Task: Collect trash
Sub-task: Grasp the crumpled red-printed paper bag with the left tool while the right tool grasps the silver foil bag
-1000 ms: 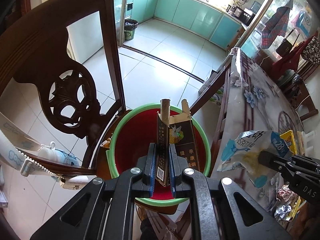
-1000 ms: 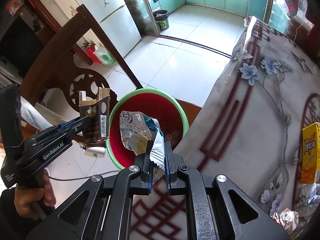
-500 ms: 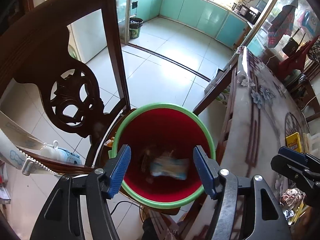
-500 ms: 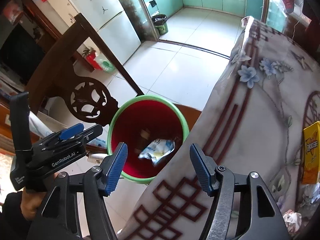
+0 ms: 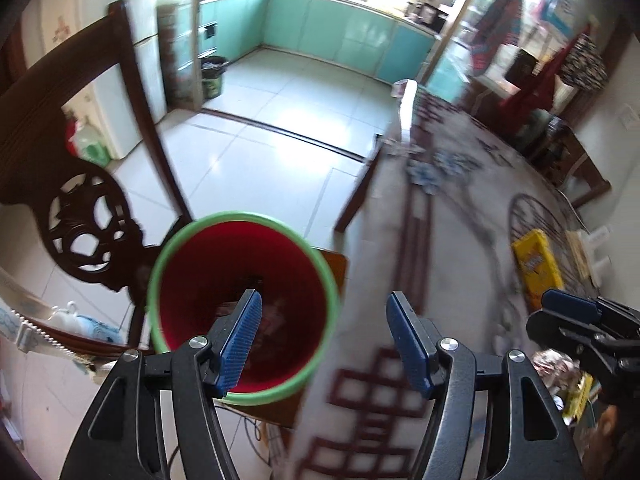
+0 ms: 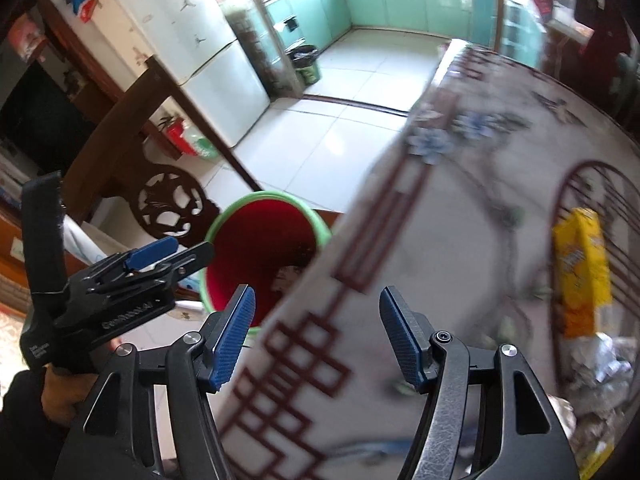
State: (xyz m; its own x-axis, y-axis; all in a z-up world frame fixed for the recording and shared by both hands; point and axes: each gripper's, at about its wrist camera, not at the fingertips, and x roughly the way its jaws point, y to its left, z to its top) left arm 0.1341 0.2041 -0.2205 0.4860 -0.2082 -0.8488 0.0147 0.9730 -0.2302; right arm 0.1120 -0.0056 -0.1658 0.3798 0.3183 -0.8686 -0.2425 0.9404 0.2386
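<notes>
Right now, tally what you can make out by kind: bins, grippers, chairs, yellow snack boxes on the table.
Bins: 2, the red bin with green rim and a dark kitchen bin
Grippers: 2, left gripper and right gripper, both open, empty
Chairs: 1, carved chair
Yellow snack boxes: 1
Total: 6

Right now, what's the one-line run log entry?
left claw: open, empty | right claw: open, empty | red bin: beside table | yellow packet: on table

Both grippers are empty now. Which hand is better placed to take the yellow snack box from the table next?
Right. The right gripper is open over the table, with the yellow snack box close on its right. The left gripper, also open, hangs at the red bucket, farther from the box.
</notes>
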